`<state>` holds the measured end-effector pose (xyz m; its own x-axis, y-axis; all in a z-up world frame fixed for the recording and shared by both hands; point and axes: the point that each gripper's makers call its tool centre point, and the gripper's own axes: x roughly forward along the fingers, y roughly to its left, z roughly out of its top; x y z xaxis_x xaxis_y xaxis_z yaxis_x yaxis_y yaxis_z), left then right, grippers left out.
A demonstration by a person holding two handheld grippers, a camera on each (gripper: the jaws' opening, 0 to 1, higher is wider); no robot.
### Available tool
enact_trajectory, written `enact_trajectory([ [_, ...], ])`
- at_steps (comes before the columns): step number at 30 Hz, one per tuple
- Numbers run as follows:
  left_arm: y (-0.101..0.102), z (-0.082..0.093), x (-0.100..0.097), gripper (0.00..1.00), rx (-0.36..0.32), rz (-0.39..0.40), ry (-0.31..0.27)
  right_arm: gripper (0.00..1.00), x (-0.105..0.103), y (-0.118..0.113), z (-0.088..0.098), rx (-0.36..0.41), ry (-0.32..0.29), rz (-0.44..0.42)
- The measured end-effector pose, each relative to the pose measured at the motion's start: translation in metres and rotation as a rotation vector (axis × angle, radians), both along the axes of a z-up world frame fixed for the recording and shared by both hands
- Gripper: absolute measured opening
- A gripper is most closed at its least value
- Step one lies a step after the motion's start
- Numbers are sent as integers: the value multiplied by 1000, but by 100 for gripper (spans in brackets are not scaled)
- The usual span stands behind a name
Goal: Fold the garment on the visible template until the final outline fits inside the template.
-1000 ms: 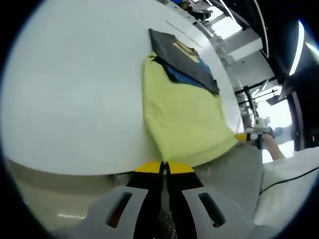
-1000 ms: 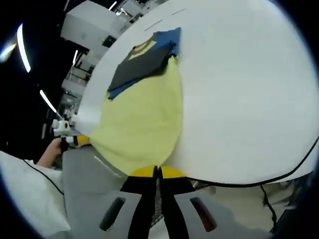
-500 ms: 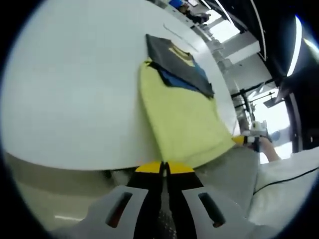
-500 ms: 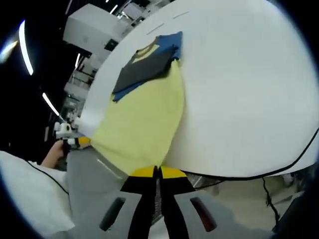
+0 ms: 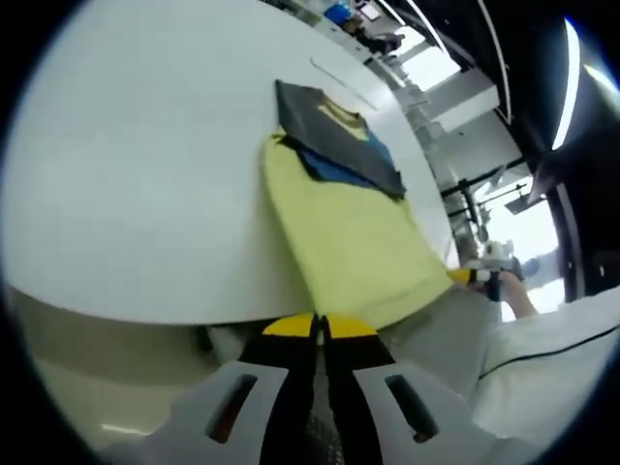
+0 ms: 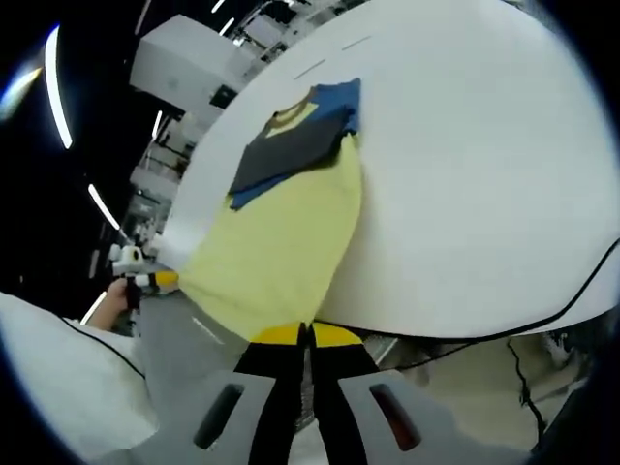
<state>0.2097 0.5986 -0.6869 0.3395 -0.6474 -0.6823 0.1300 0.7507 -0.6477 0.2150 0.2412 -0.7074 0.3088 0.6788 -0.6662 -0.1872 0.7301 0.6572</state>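
A yellow garment (image 5: 349, 237) with a dark grey and blue upper part lies on the white table (image 5: 136, 174), its hem pulled over the near edge. My left gripper (image 5: 319, 325) is shut on one hem corner. In the right gripper view the same garment (image 6: 281, 242) stretches from the collar end (image 6: 295, 136) down to my right gripper (image 6: 305, 334), which is shut on the other hem corner. The other gripper (image 5: 475, 275) shows at the right of the left gripper view, and the other gripper (image 6: 145, 279) at the left of the right gripper view. A thin template line (image 5: 339, 77) is marked beyond the collar.
The person's grey trousers (image 6: 184, 368) and white sleeve (image 5: 552, 339) sit below the table edge. A black cable (image 6: 542, 320) runs along the table's near right rim. Shelving and ceiling lights stand in the dark background.
Both views have drawn back a little and the garment looks smaller and farther up the table. The hem stays held in both grippers, stretched over the edge.
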Motion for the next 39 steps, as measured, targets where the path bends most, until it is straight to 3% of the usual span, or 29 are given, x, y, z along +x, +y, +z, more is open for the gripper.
enact_trajectory([
  [17,1,23,-11,0,-5,-6,-47,2,-10,2,23,24,-43,5],
  [39,0,50,-27,0,-14,-58,-74,2,-21,1,54,117,-84,-29],
])
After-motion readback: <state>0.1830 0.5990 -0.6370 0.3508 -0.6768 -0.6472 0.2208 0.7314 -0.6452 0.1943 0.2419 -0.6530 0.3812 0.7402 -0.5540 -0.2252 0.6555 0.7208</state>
